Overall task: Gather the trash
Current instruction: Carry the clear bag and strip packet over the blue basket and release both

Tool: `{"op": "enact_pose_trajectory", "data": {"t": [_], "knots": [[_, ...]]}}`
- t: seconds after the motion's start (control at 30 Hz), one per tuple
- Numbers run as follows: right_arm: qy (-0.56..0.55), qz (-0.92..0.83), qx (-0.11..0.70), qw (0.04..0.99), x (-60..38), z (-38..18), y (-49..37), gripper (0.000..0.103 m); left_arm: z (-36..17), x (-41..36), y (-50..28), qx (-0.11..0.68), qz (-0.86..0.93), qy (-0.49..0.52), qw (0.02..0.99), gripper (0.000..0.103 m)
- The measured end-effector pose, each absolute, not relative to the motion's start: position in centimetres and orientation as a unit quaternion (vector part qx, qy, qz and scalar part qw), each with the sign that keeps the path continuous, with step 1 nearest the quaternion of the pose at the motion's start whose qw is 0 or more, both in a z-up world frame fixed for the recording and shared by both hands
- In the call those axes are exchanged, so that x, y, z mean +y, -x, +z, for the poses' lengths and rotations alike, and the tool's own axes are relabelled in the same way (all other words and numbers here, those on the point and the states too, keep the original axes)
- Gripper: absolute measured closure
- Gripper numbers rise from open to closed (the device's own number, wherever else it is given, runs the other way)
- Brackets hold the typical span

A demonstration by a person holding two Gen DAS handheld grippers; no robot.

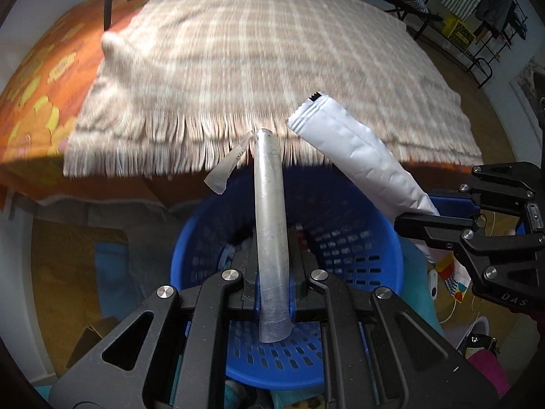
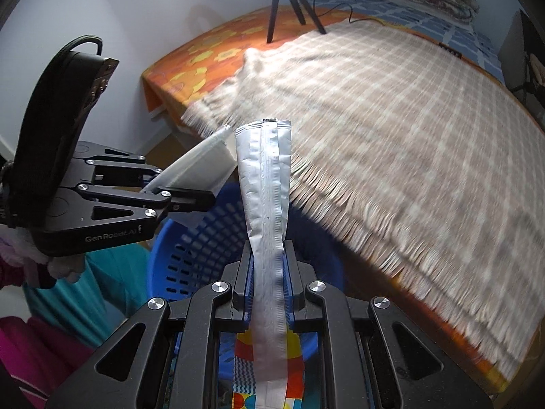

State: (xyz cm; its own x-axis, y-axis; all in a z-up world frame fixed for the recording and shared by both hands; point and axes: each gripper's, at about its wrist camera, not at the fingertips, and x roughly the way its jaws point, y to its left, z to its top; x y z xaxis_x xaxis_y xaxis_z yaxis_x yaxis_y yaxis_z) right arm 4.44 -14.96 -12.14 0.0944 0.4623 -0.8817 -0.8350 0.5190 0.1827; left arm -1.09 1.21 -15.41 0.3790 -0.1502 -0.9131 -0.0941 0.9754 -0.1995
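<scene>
Below the bed's fringed edge: a blue perforated basket [image 1: 340, 238] is seen under both grippers, close against the bed [image 2: 177, 78].
Left gripper [image 1: 272, 262]: its fingers are clamped on a silver wrapper [image 1: 270, 225], which is held upright above the basket; a torn flap hangs from the wrapper's top.
Right gripper [image 2: 267, 272]: its fingers are closed on a white foil packet [image 2: 265, 184], with a colourful printed end trailing below the grip.
Blanket [image 1: 259, 61]: a beige checked throw is spread over the orange floral sheet, its fringe overhanging the basket's far rim.
Tripod [image 2: 289, 0]: set at the bed's far edge.
Clothes rack [image 1: 477, 10]: stands well apart, across the room.
</scene>
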Motion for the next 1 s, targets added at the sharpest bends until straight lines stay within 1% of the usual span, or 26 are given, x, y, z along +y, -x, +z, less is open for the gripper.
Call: {"op": "enact_pose_trajectory", "data": {"t": [0.47,0.77,0.83,0.87,0.9,1.0], "knots": [[0.201,0.45,0.518,0.699,-14.7,-15.8,-2.0,0.091,-19.8,0.5,2.7,0.591,-0.014,0.117,0.798,0.094],[0.203,0.443,0.53,0.694,-14.4,-17.5,-1.6,0.09,-21.3,0.2,2.9,0.601,-0.009,0.113,0.791,0.094],[0.203,0.441,0.532,0.693,-14.2,-17.8,-1.8,0.09,-21.9,0.1,3.1,0.601,-0.008,0.112,0.791,0.085],[0.202,0.44,0.533,0.693,-14.1,-18.0,-1.8,0.09,-21.8,0.3,2.9,0.601,-0.007,0.111,0.792,0.072],[0.202,0.44,0.534,0.694,-14.0,-18.1,-1.9,0.09,-21.8,0.3,2.9,0.599,-0.005,0.11,0.793,0.067],[0.203,0.437,0.536,0.693,-13.5,-18.5,-2.0,0.089,-22.0,0.3,2.9,0.599,-0.002,0.106,0.793,0.067]]}}
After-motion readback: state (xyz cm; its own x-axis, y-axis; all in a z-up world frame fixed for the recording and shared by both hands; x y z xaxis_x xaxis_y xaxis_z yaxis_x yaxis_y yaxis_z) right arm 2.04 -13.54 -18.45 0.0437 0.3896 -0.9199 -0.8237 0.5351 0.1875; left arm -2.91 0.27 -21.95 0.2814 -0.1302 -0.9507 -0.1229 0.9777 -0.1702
